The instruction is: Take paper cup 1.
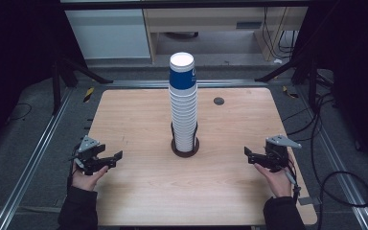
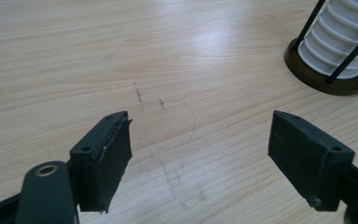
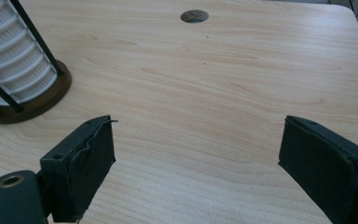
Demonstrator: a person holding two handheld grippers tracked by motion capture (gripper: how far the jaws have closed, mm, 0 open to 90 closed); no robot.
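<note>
From the high view, you are looking at a tall stack of paper cups point(image 1: 183, 103) standing upright, its long axis running straight up from the worktop point(image 1: 139, 191), mouths facing down and the blue top cup's white base pointing at the camera. It is sitting in a dark round holder point(image 1: 185, 147) with thin black rods, near the middle of the worktop and slightly toward the far edge. You are holding the left tongs point(image 1: 116, 157) near the left edge and the right tongs point(image 1: 248, 154) near the right edge, both well apart from the stack and aiming inward at it, with nothing standing in between. A small round grommet point(image 1: 219, 100) is lying toward the far right corner.

In the left gripper view, your left tongs point(image 2: 200, 140) are standing spread over bare wood, gripping nothing. The stack point(image 2: 342, 37) is getting cut off at the upper right corner, so only its lowest cups and part of the holder point(image 2: 324, 77) are showing.

In the right gripper view, your right tongs point(image 3: 196, 144) are likewise spread and empty. The stack point(image 3: 14, 60) is cropped at the left edge; the grommet point(image 3: 194, 16) is lying beyond.
</note>
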